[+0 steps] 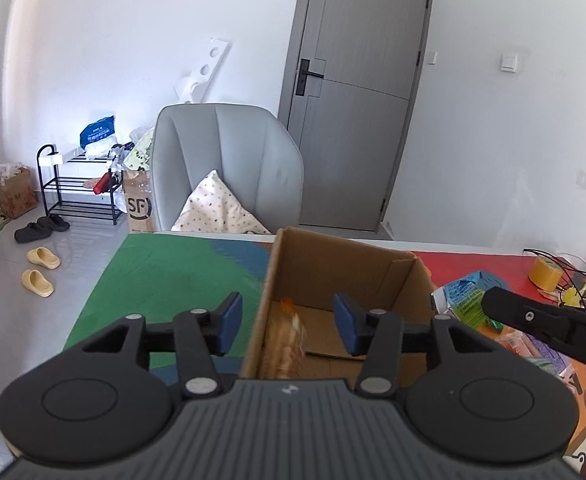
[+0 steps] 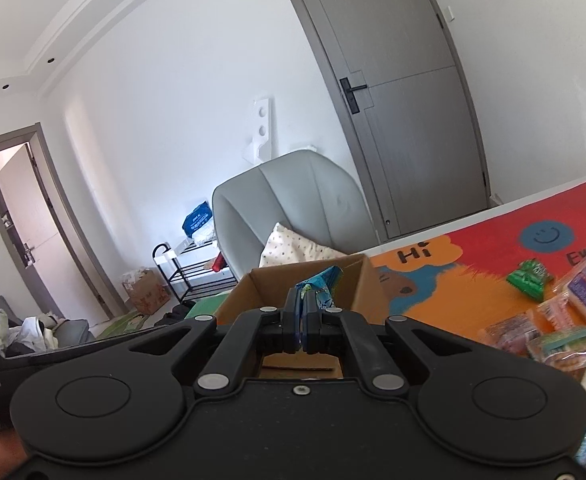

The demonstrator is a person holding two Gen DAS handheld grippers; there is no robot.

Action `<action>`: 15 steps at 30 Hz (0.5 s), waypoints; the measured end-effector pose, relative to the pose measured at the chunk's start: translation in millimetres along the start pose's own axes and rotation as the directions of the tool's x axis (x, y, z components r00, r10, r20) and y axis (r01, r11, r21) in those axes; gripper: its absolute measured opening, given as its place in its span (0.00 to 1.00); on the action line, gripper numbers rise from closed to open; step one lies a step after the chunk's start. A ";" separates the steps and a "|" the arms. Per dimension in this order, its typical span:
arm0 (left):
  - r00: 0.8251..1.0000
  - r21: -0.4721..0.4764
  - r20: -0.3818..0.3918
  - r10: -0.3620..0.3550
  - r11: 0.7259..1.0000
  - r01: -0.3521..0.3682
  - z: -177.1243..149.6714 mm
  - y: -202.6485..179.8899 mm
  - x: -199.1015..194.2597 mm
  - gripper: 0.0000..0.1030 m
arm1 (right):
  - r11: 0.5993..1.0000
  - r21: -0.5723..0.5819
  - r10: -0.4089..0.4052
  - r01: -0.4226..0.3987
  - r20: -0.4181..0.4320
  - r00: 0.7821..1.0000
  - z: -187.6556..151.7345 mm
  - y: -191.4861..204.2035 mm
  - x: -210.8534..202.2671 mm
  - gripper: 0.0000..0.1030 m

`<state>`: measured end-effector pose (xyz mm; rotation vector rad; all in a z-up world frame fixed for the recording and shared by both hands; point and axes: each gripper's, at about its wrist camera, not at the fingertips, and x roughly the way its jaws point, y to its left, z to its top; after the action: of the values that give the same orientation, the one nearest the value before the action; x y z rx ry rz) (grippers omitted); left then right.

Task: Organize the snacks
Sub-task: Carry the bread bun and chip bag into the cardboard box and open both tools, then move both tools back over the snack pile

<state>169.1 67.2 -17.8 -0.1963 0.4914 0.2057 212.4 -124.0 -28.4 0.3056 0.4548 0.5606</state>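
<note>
On the colourful mat (image 2: 473, 272), right gripper (image 2: 301, 320) clamps a blue packet (image 2: 321, 284) just short of the box (image 2: 353, 280); left gripper (image 1: 289, 320), jaws apart, hovers over it.

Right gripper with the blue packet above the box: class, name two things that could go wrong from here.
1. The right gripper pinches only the blue packet's edge, so it may slip and land outside the box.
2. The open left gripper hovers over the same box; the two could collide.

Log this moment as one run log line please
left gripper: open, over cardboard box | right gripper: shut on blue-green snack packet | box: one orange packet inside
</note>
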 end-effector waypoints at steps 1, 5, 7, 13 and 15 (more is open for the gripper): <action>1.000 -0.003 -0.002 0.006 1.000 -0.006 0.3 3.2 -1.1 0.52 | 1.000 0.003 0.007 -0.007 -0.007 1.000 -0.5 1.4 2.6 0.02; 0.999 -0.005 0.005 0.042 0.999 -0.042 0.8 9.3 -5.9 0.61 | 0.999 0.024 0.046 -0.045 -0.034 0.998 0.4 7.5 10.1 0.05; 0.999 -0.007 0.010 0.052 0.999 -0.052 1.0 10.8 -9.5 0.69 | 0.998 0.048 0.040 -0.037 -0.055 0.998 1.5 7.1 12.8 0.18; 0.996 0.006 0.032 0.085 0.996 -0.086 -2.1 6.5 -19.2 0.85 | 0.997 0.081 -0.010 0.015 -0.058 0.998 0.2 -0.3 0.4 0.29; 0.996 0.011 0.028 0.087 0.996 -0.087 -2.5 3.7 -20.6 0.86 | 0.996 0.082 -0.036 0.041 -0.056 0.998 -1.3 -3.1 -5.6 0.35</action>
<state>149.3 67.1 -10.4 -0.1597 0.4745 0.2897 208.9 -129.5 -29.0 0.3607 0.5369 0.5142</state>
